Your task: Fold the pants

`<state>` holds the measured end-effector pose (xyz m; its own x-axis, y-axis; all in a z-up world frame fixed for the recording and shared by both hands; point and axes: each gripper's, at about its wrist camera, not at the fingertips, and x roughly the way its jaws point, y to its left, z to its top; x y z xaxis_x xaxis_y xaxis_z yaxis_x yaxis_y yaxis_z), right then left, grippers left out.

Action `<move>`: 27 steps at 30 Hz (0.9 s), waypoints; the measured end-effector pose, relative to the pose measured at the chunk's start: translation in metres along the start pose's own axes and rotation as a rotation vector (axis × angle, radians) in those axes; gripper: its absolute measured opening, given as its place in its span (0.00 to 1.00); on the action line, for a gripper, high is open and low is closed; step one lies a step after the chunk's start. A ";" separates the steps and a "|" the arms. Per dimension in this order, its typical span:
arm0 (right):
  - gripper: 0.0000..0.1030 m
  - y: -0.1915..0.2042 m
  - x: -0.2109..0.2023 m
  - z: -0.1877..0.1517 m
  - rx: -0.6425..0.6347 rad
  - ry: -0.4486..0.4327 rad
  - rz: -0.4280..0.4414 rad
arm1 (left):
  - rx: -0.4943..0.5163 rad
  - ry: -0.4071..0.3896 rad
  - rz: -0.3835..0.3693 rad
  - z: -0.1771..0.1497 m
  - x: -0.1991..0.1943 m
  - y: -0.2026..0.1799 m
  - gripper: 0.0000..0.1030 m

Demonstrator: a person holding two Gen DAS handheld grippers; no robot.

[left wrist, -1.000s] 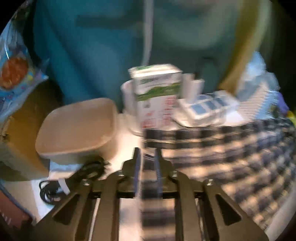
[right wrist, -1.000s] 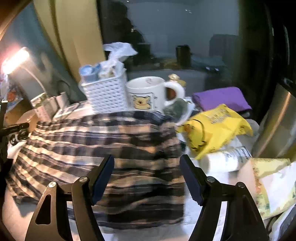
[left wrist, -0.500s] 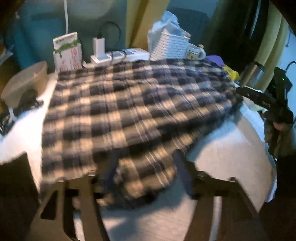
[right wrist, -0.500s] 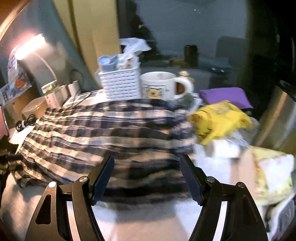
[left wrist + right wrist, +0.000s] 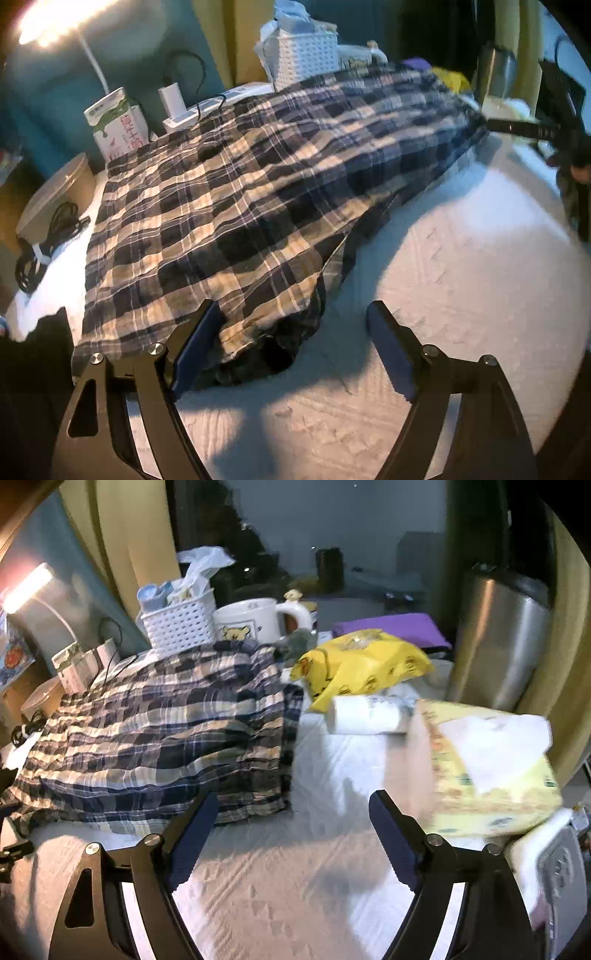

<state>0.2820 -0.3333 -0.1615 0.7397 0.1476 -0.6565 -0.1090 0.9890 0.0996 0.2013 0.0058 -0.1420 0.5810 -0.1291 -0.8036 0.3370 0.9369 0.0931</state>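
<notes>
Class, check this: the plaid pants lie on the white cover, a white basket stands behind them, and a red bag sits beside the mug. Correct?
Not quite. In the right wrist view the bag beside the mug is yellow, not red. The plaid pants, white cover and white basket are as stated.

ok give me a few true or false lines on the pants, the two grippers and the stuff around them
1. The plaid pants lie on the white cloth. True.
2. The left gripper grips the pants. False: its fingers stand open.
3. The white basket stands beside the mug. True.
4. The right gripper holds the yellow bag. False: it is open and empty.
5. The milk carton lies flat. False: it stands upright.
</notes>
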 end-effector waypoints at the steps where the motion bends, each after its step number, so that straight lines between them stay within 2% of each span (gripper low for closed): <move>1: 0.83 0.002 0.005 0.000 -0.006 0.011 0.014 | 0.002 -0.008 0.003 0.000 0.001 0.000 0.73; 3: 0.83 0.007 0.019 0.000 -0.008 0.050 0.032 | -0.015 -0.014 -0.032 0.002 0.002 0.001 0.48; 4: 0.83 0.009 0.025 0.001 -0.009 0.077 0.028 | -0.030 -0.016 -0.037 0.004 0.003 0.002 0.38; 5: 0.83 0.010 0.028 0.003 -0.012 0.082 0.030 | -0.037 -0.018 -0.024 0.005 0.003 0.002 0.18; 6: 0.82 0.012 0.030 0.006 -0.013 0.077 0.048 | -0.037 -0.015 -0.007 0.006 0.003 0.002 0.11; 8: 0.62 0.015 0.035 0.009 -0.014 0.086 0.079 | -0.048 -0.023 -0.013 0.006 0.001 0.003 0.07; 9: 0.48 0.017 0.037 0.010 -0.011 0.089 0.090 | -0.054 -0.026 -0.014 0.005 0.000 0.003 0.06; 11: 0.34 0.022 0.037 0.012 -0.016 0.078 0.104 | -0.067 -0.034 -0.014 0.001 -0.007 0.003 0.06; 14: 0.29 0.028 0.031 0.011 -0.033 0.059 0.115 | -0.087 -0.042 -0.016 -0.005 -0.020 0.002 0.06; 22: 0.29 0.033 -0.015 0.004 -0.082 0.026 0.114 | -0.145 -0.038 -0.050 -0.029 -0.047 -0.007 0.06; 27: 0.29 0.032 -0.033 -0.018 -0.095 0.045 0.095 | -0.180 -0.016 -0.091 -0.055 -0.055 -0.021 0.06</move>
<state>0.2419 -0.3068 -0.1500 0.6926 0.2382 -0.6809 -0.2411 0.9661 0.0926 0.1216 0.0112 -0.1319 0.5663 -0.2194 -0.7944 0.2516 0.9639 -0.0868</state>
